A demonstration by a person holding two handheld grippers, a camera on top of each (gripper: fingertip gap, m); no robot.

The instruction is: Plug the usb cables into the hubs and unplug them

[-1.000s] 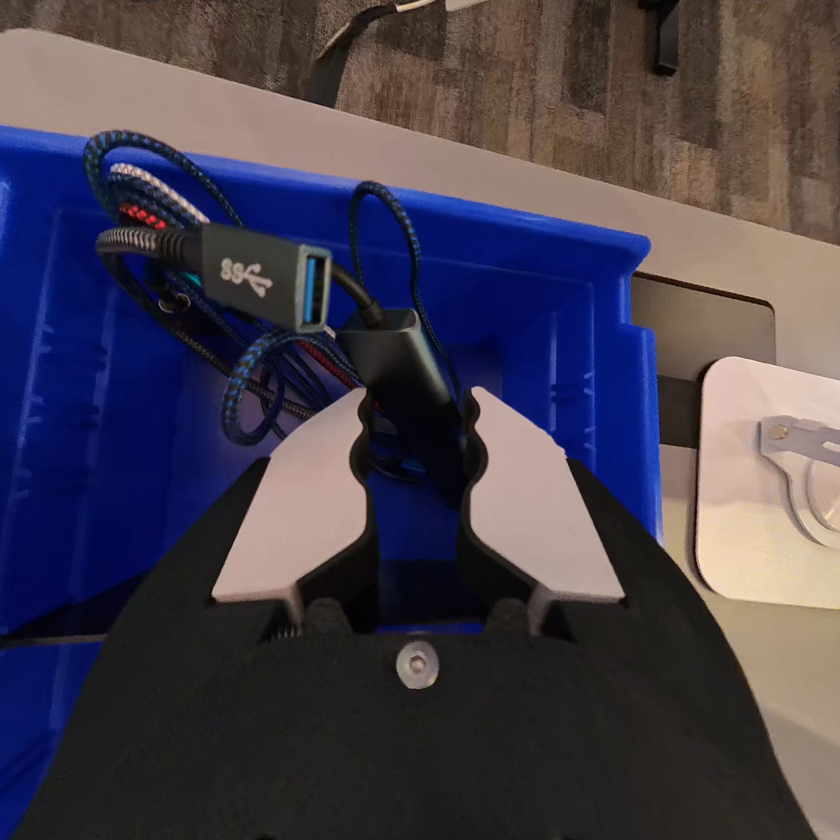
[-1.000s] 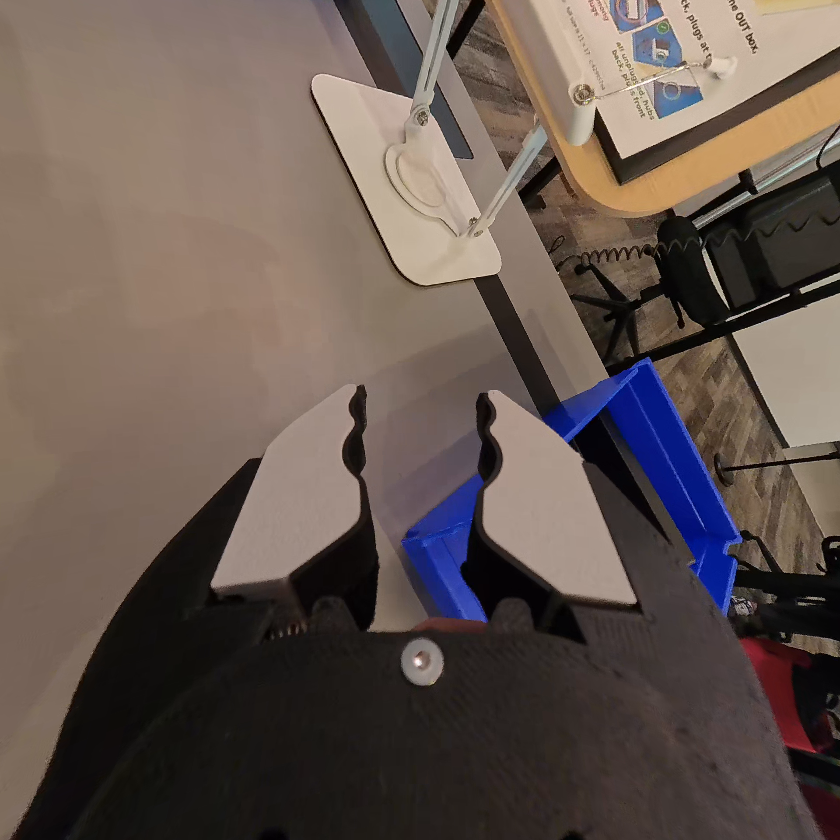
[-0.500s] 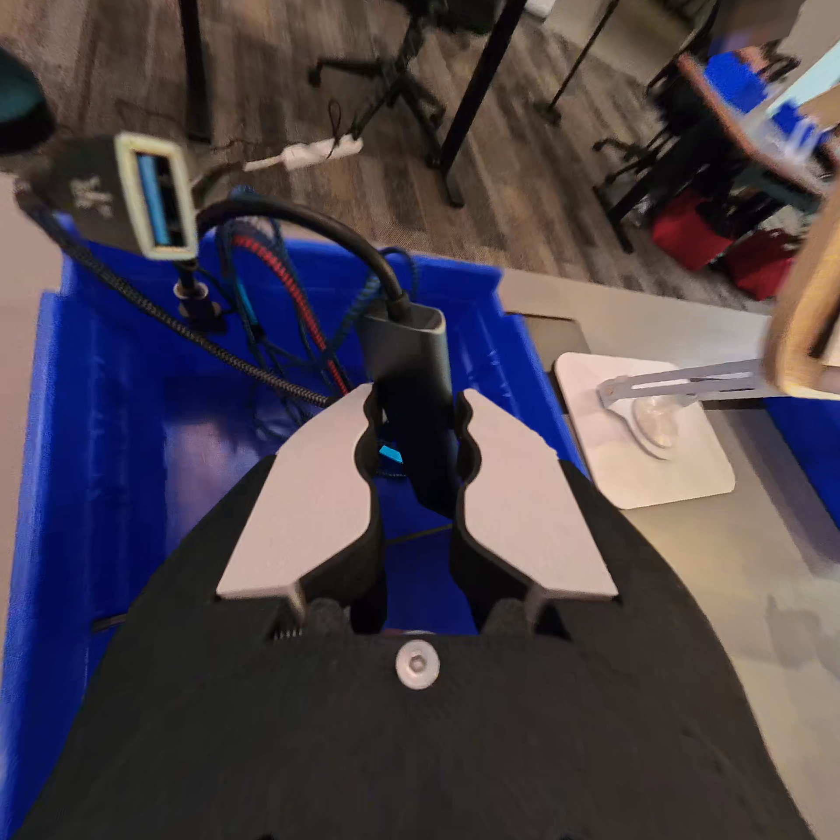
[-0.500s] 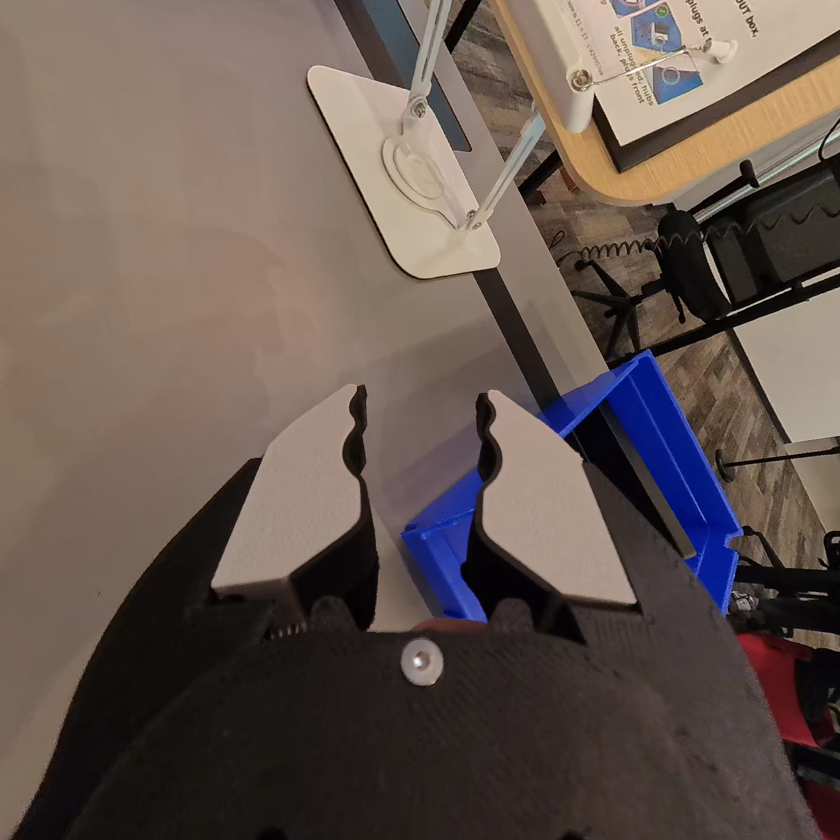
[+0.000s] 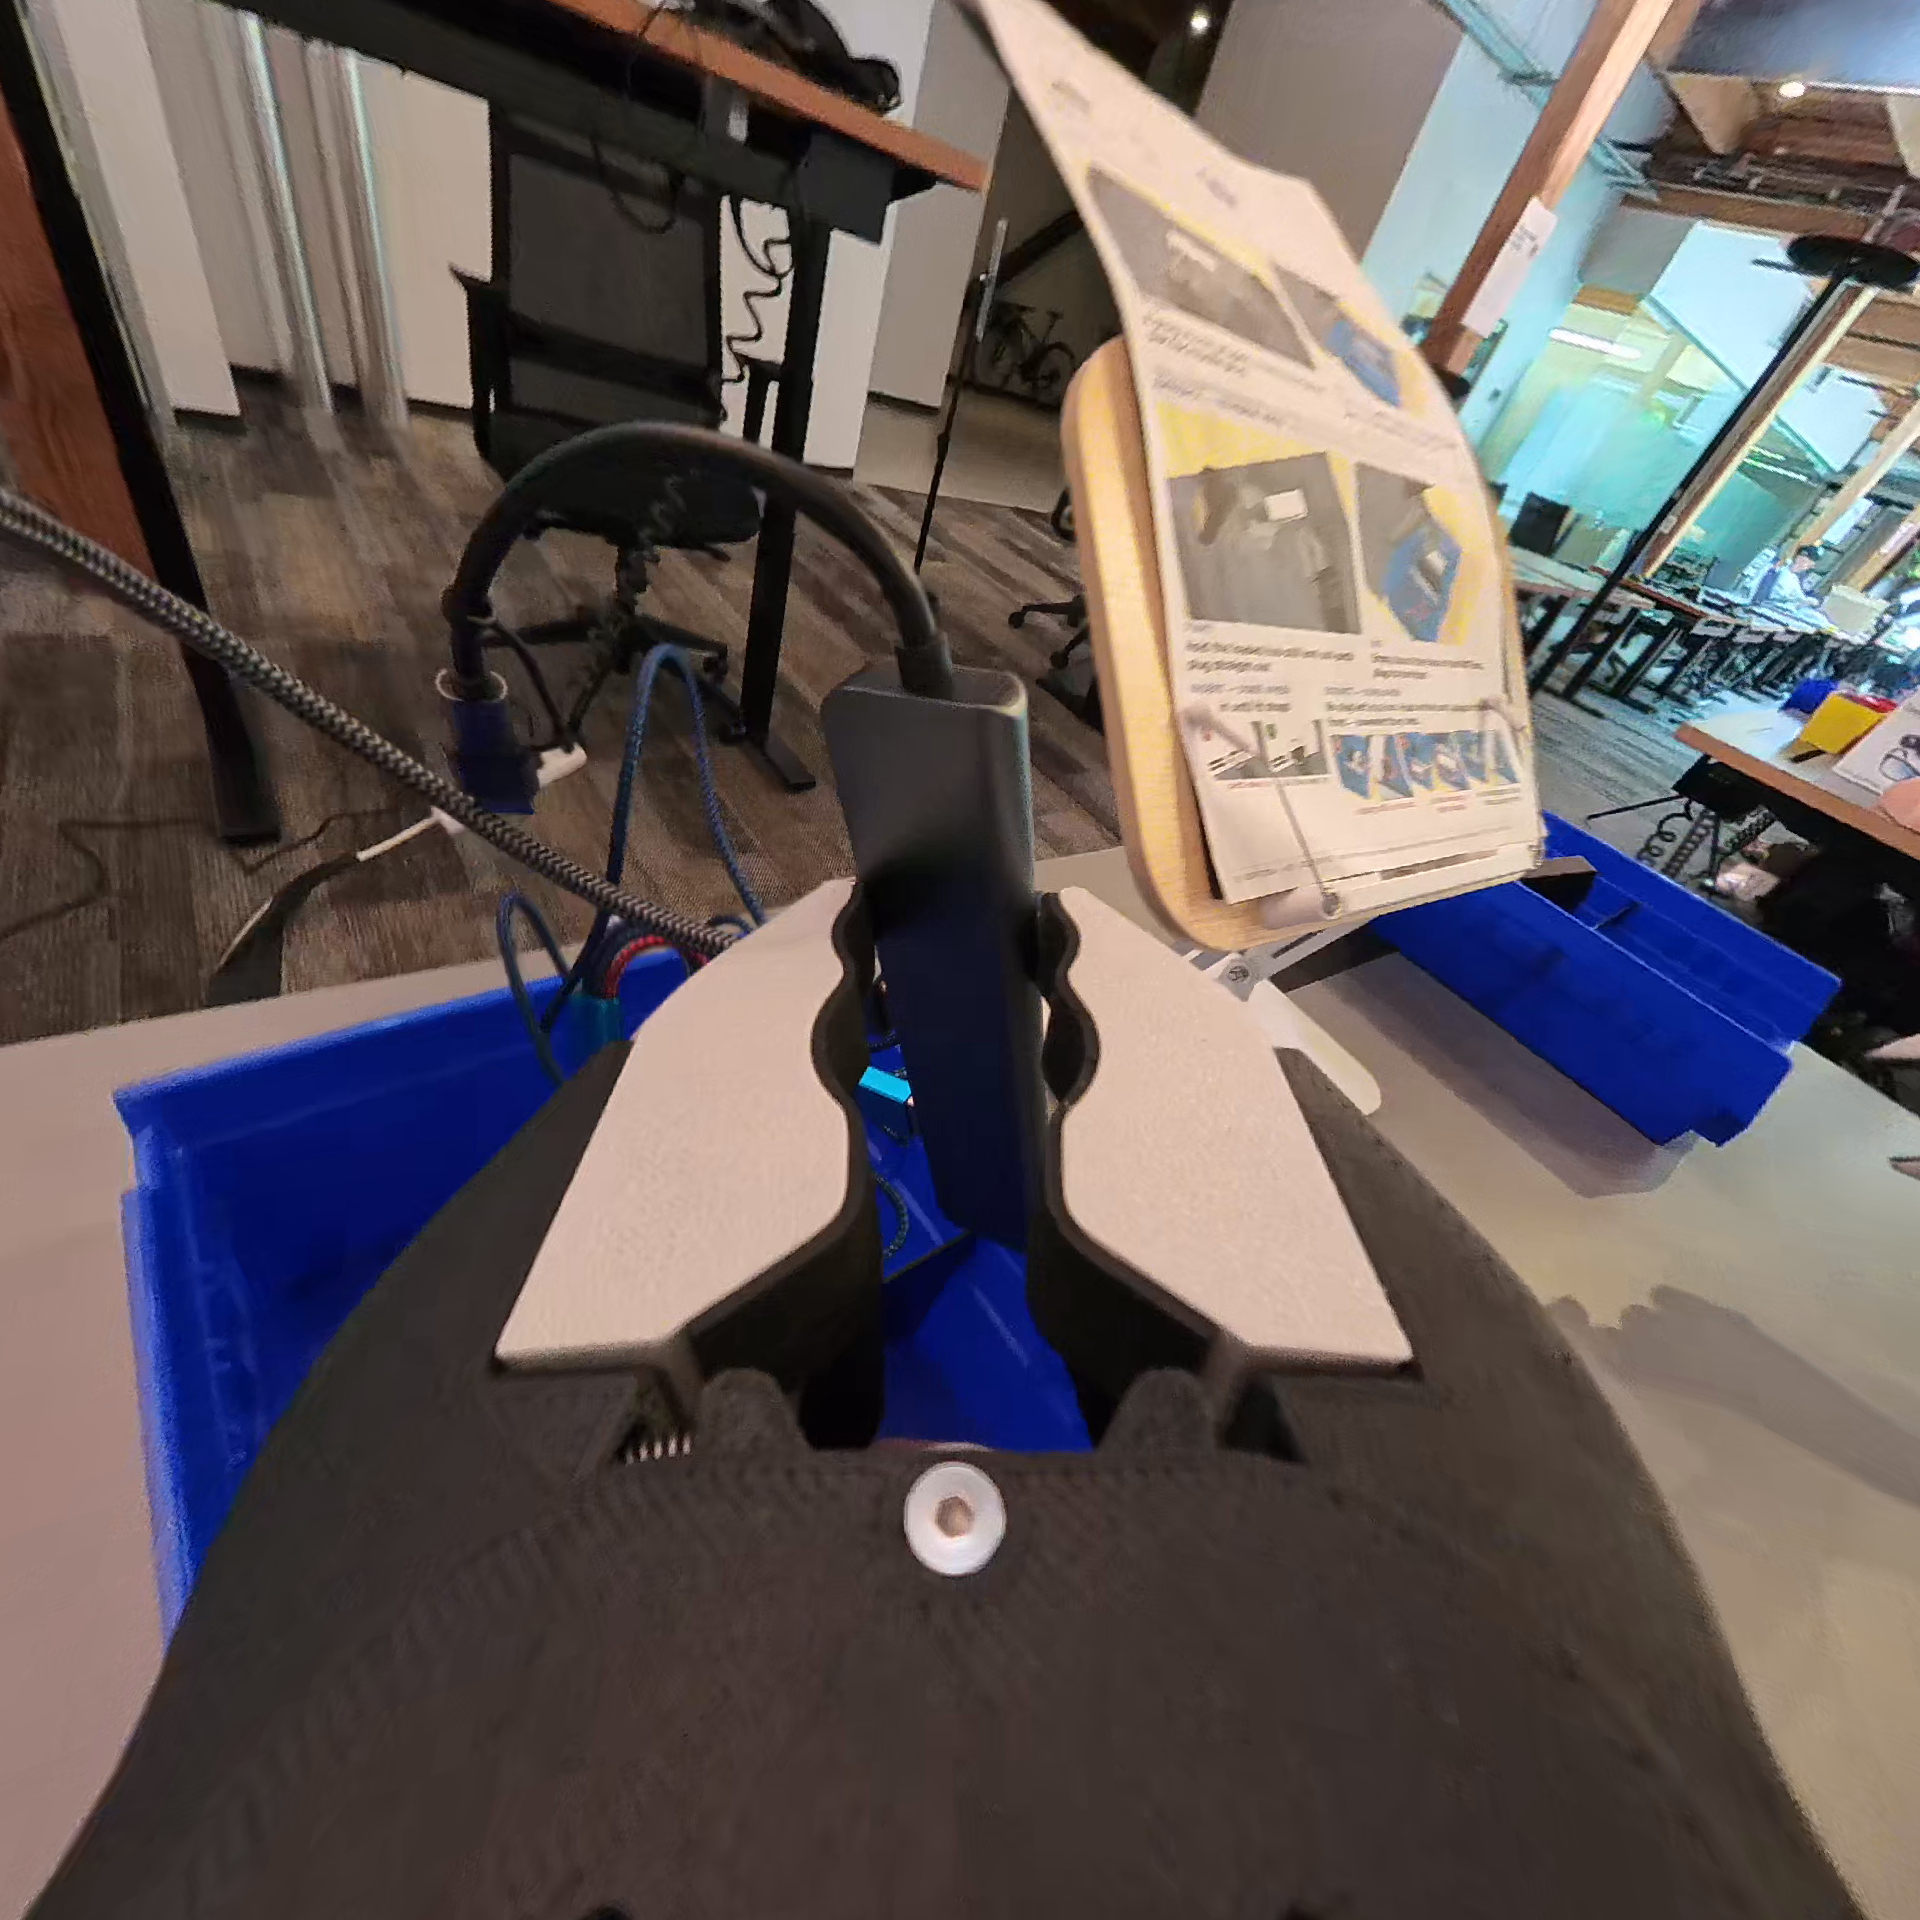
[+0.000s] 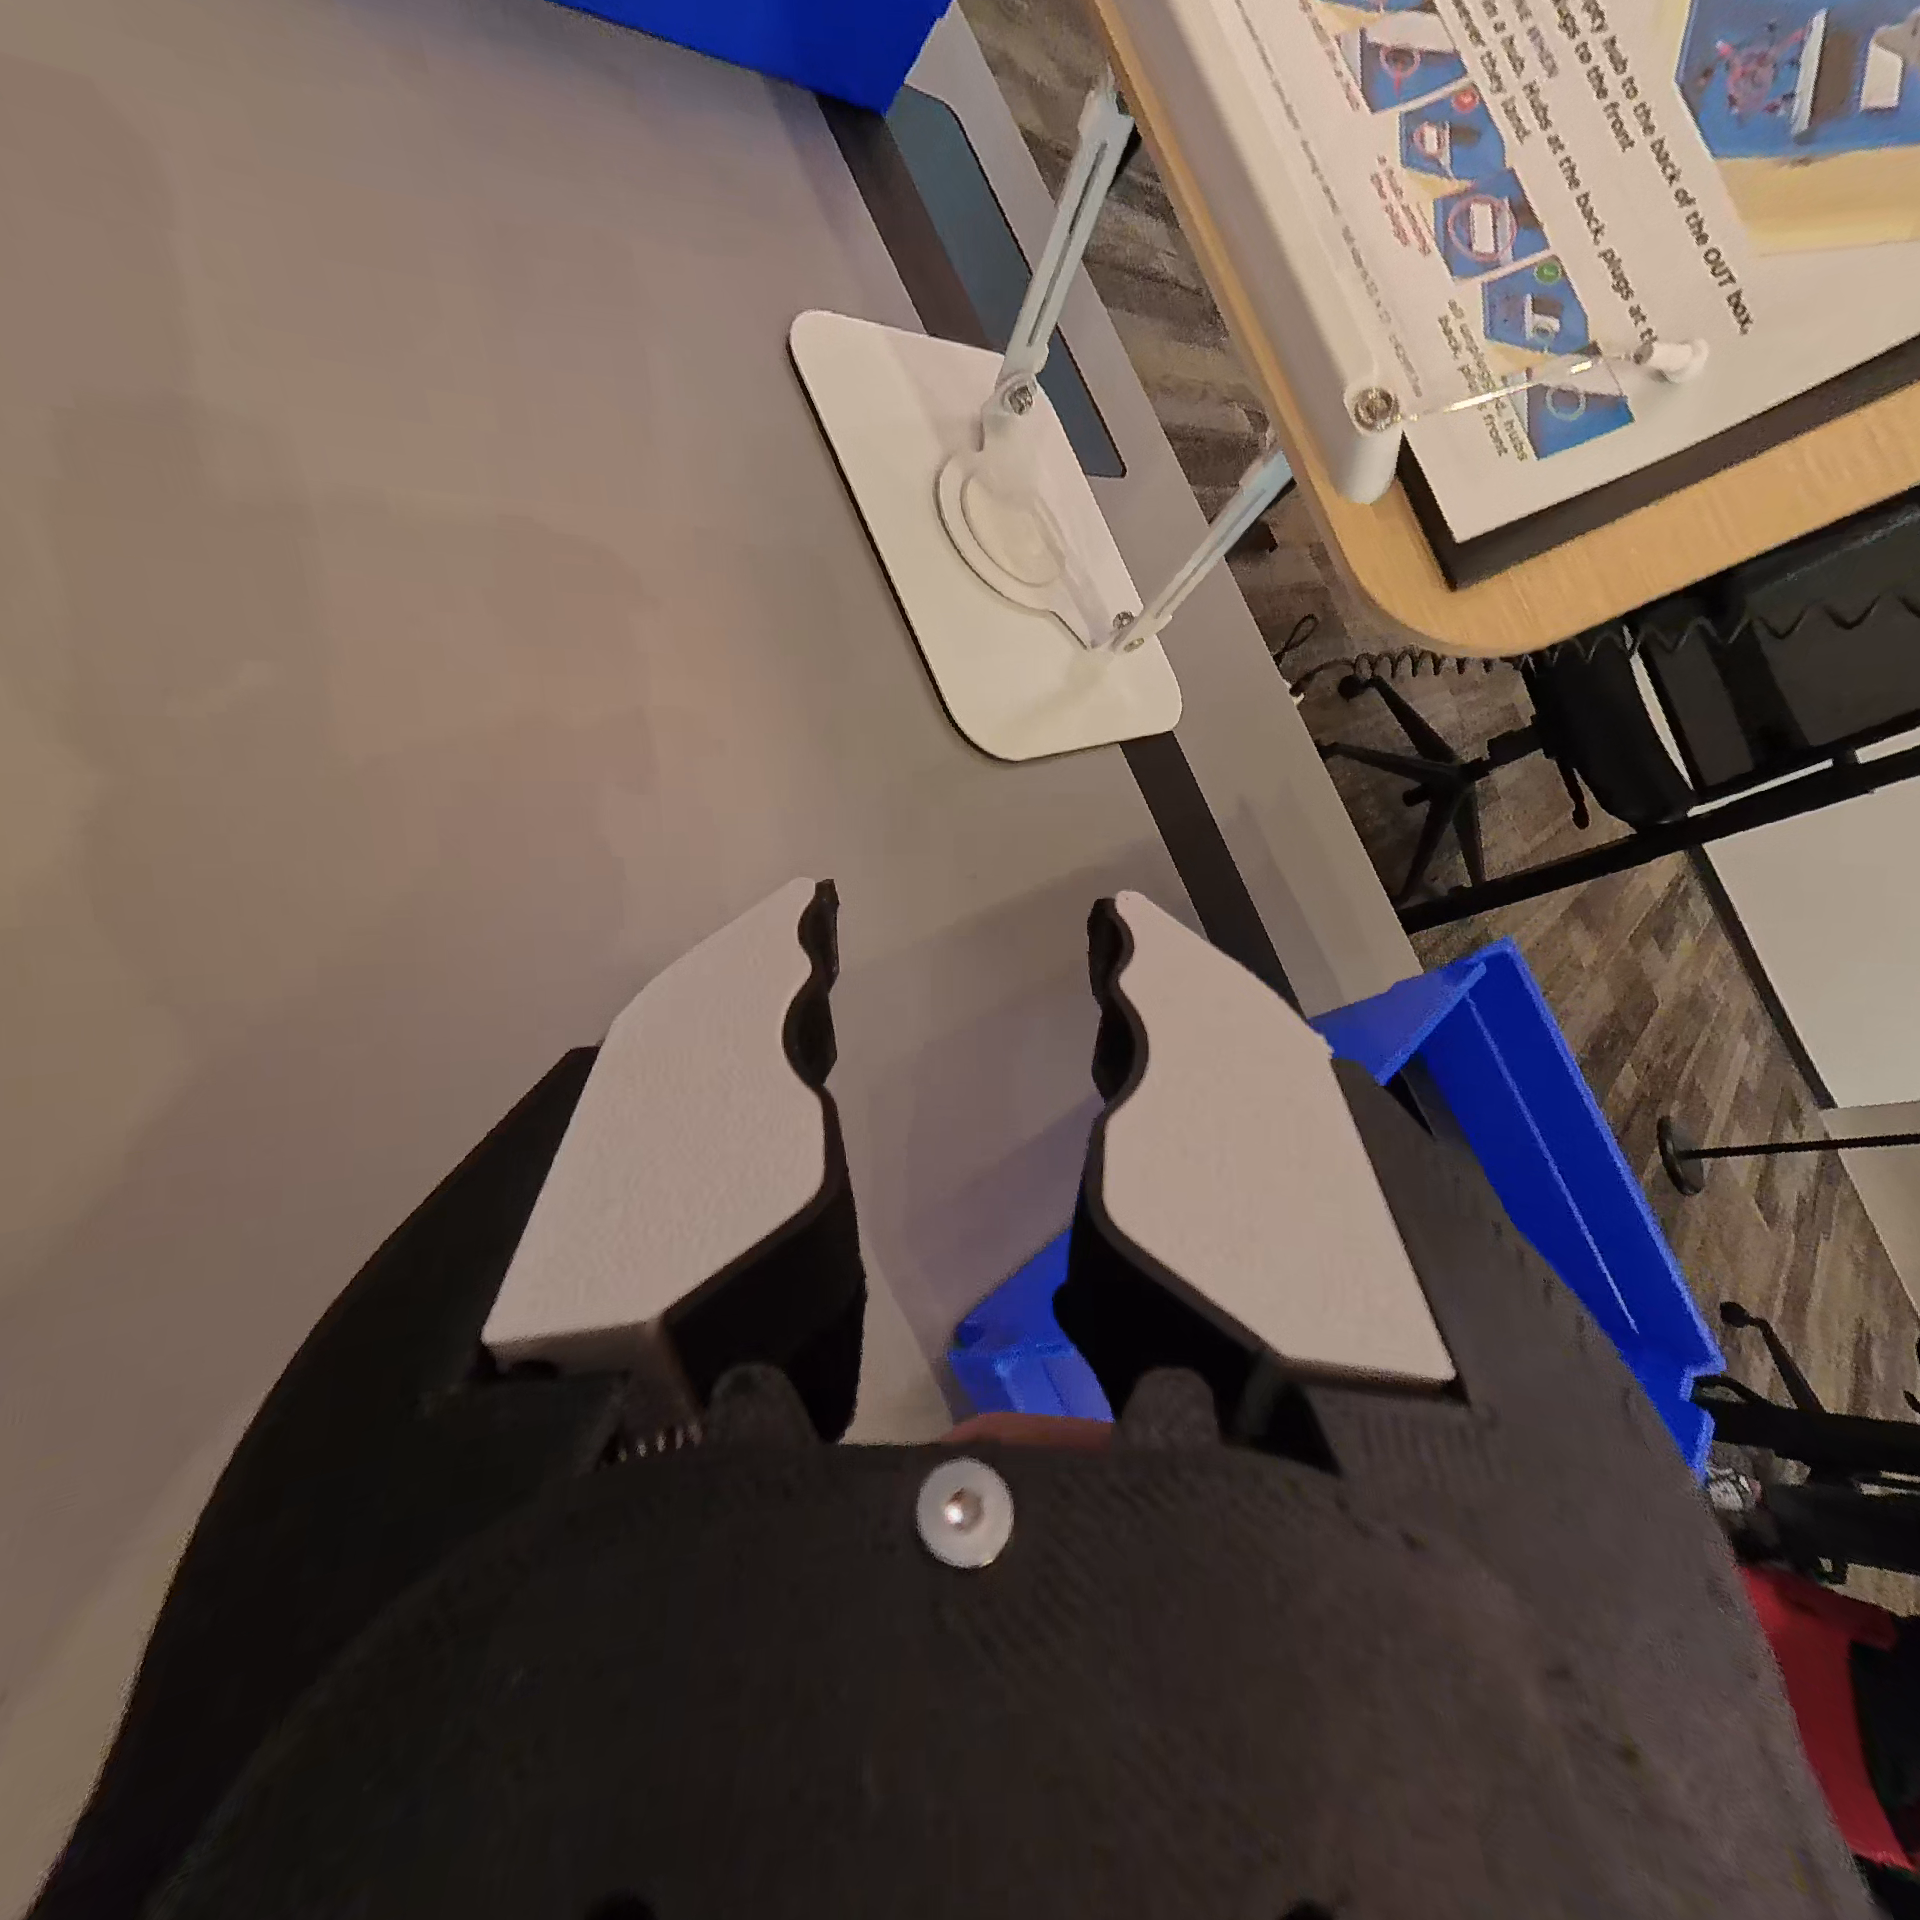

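You had the grey hub (image 5: 940, 831) clamped in your left gripper (image 5: 945, 935), lifted above the blue bin (image 5: 312, 1164). Your right gripper (image 6: 961, 920) hung unclenched over the table (image 6: 416, 520). Next, it probably needed 1 cable plug.

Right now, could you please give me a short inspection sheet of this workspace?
Surface: grey table, mostly bare.
Job's things: dark grey hub held upright above the blue bin.
Clutter: white stand base carrying an instruction board; second blue bin.
Grippers: left gripper clamps the hub; right gripper open, empty, over the table.
Cables: black lead arching from the hub; braided cables trailing into the bin.
Surroundings: desks, chairs, patterned floor.
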